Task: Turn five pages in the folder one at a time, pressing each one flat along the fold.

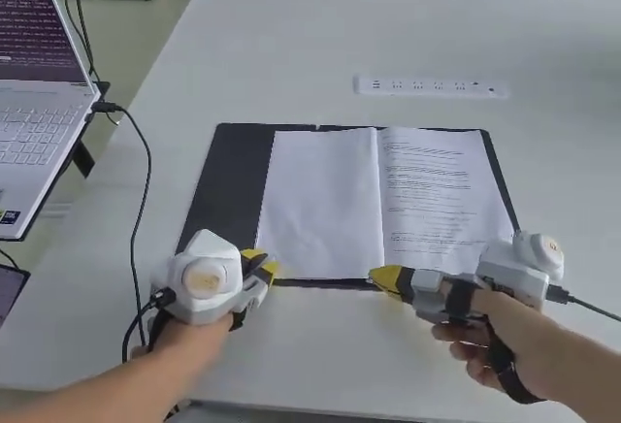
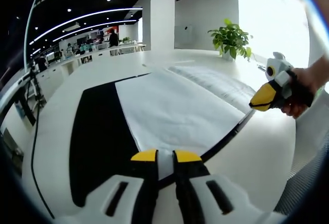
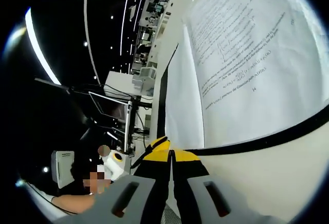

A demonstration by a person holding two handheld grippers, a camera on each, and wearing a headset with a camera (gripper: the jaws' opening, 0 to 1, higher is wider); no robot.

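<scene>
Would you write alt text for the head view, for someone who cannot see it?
An open folder lies on a table, blank page left, printed page right. The left gripper and right gripper point at its near edge; laptop far left.

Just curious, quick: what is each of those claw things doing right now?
Left gripper: nearly closed at the page edge; grip cannot be told.
Right gripper: closed, holding nothing.

Strip (image 1: 431,86) (power, apparently) behind folder (image 1: 231,185).

Folder (image 1: 233,180) one; laptop (image 1: 29,122) one; power strip (image 1: 432,85) one; plant (image 2: 231,39) one; left gripper (image 1: 263,269), right gripper (image 1: 385,277): two.
</scene>
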